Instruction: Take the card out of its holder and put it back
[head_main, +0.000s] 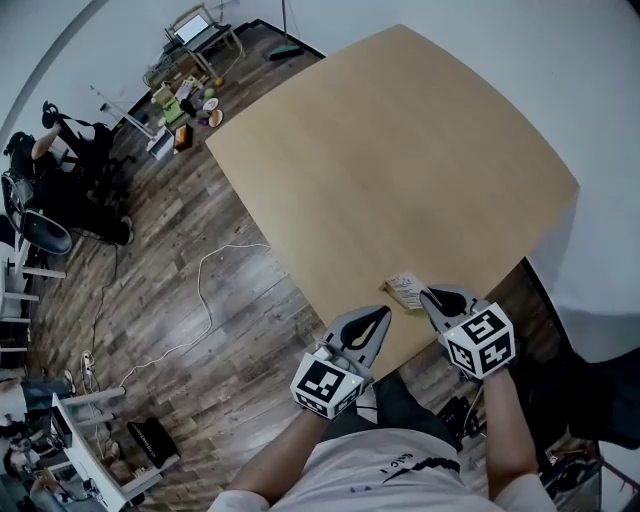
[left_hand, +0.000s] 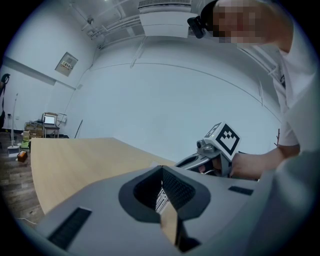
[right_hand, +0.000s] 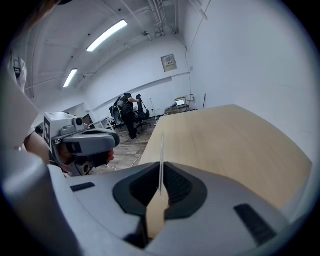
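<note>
Both grippers are held at the near edge of the table (head_main: 400, 160), with their tips angled in toward each other and set just beside one another. The left gripper (head_main: 385, 312) is carried on a bare forearm (head_main: 283, 458). Its jaws are pressed close together, and a printed card (head_main: 404, 289) is seen in the slit between them. The right gripper (head_main: 424, 293) is clamped on the card's thin edge and is carried on the right forearm (head_main: 500, 425).
</note>
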